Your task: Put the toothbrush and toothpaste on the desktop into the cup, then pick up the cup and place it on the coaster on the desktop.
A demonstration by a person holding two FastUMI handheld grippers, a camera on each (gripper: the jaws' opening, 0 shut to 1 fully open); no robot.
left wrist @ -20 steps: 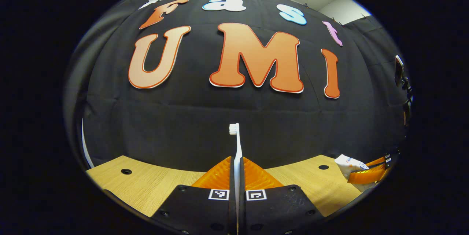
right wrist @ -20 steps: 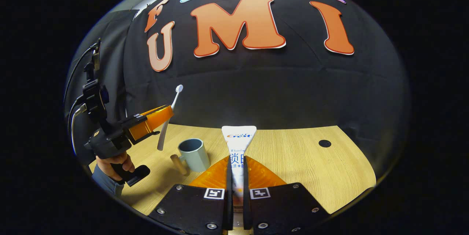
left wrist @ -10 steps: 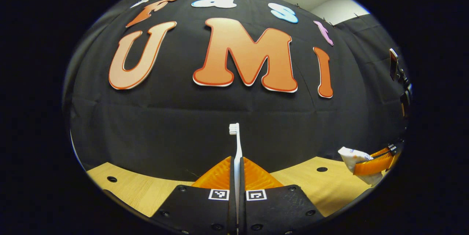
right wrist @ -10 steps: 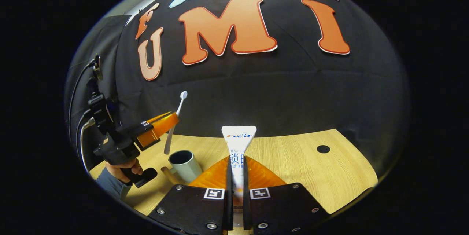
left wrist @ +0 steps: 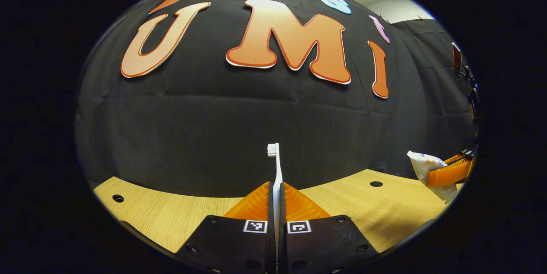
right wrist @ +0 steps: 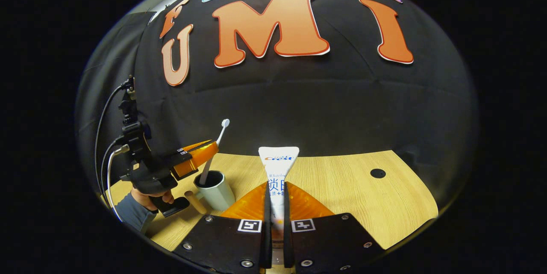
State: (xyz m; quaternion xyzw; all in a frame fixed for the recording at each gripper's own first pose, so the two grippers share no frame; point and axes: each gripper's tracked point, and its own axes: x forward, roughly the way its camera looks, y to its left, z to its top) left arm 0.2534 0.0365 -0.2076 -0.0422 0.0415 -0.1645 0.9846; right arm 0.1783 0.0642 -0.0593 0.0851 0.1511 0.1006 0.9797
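Toothbrush [right wrist: 212,151] is hanging handle-down in the cup [right wrist: 215,189], pinched by the left gripper [right wrist: 204,153]; it should be lowering straight before letting go. Right gripper [right wrist: 276,205] is clamping the toothpaste [right wrist: 278,167] above the desktop [right wrist: 363,197].

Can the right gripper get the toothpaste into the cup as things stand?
Probably not yet. The left gripper is holding the toothbrush with its handle end in the cup, so it sits over the mouth. The right gripper has the toothpaste ready, nothing else between.
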